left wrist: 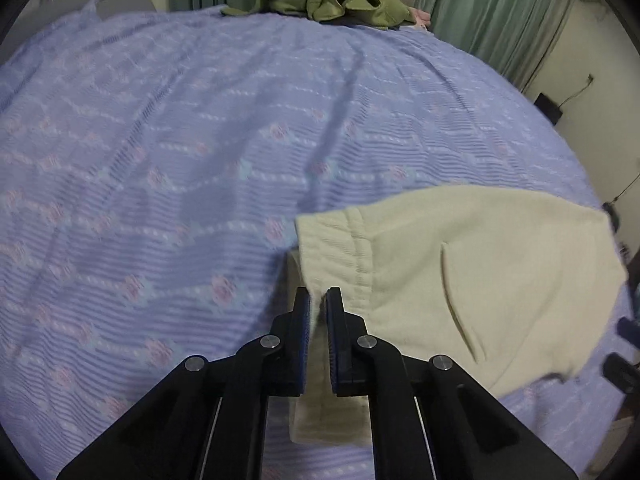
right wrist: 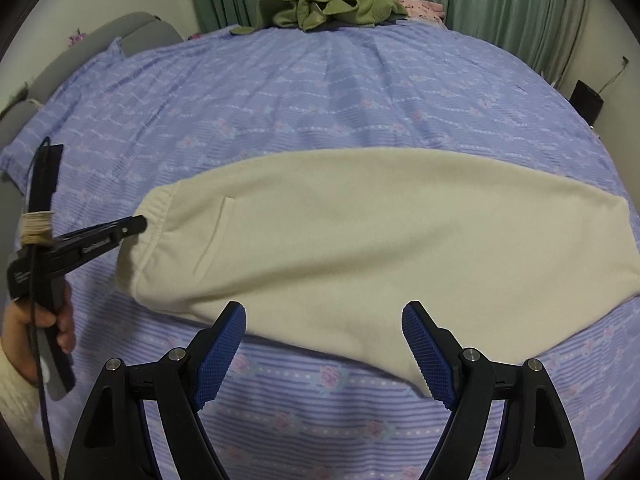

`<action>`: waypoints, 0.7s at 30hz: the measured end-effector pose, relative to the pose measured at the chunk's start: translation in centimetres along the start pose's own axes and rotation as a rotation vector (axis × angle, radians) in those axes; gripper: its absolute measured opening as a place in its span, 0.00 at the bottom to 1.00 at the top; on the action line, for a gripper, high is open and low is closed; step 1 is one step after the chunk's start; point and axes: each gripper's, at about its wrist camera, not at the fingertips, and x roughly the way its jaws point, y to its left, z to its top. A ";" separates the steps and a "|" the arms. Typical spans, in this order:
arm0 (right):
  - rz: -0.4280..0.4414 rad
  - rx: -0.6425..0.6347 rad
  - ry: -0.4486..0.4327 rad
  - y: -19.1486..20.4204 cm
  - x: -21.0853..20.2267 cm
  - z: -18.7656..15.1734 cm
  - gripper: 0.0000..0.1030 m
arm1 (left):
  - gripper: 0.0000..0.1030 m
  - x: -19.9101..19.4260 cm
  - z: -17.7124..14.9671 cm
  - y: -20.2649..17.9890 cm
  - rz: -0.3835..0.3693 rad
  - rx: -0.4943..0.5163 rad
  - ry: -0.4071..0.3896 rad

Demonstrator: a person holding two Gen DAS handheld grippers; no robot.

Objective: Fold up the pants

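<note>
Cream fleece pants (right wrist: 328, 232) lie folded across the lavender bedspread (right wrist: 280, 104), waistband to the left. My left gripper (left wrist: 319, 300) is shut on the waistband edge of the pants (left wrist: 480, 264) and holds that edge slightly raised. It also shows in the right wrist view (right wrist: 138, 224), pinching the waistband. My right gripper (right wrist: 324, 320) is open and empty, just above the pants' near edge, fingers apart on either side of the cloth's front fold.
A heap of olive green clothes (right wrist: 328, 6) with something pink (right wrist: 420, 7) lies at the bed's far edge, before green curtains (right wrist: 512, 4). A grey headboard (right wrist: 136, 34) is at the left. A black box (right wrist: 586, 102) stands on the floor at the right.
</note>
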 end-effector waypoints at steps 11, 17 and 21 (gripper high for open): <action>-0.034 -0.055 -0.014 -0.6 0.4 -0.6 0.79 | 0.55 1.0 -1.2 -1.3 0.252 0.108 -0.020; -0.017 -0.088 -0.064 -3.5 -2.0 -2.9 0.79 | 0.70 -6.7 -3.1 -4.7 0.253 0.222 -0.180; 0.012 -0.134 -0.069 -5.7 -3.3 -5.2 0.79 | 0.71 -9.1 -7.0 -7.9 0.104 0.214 -0.126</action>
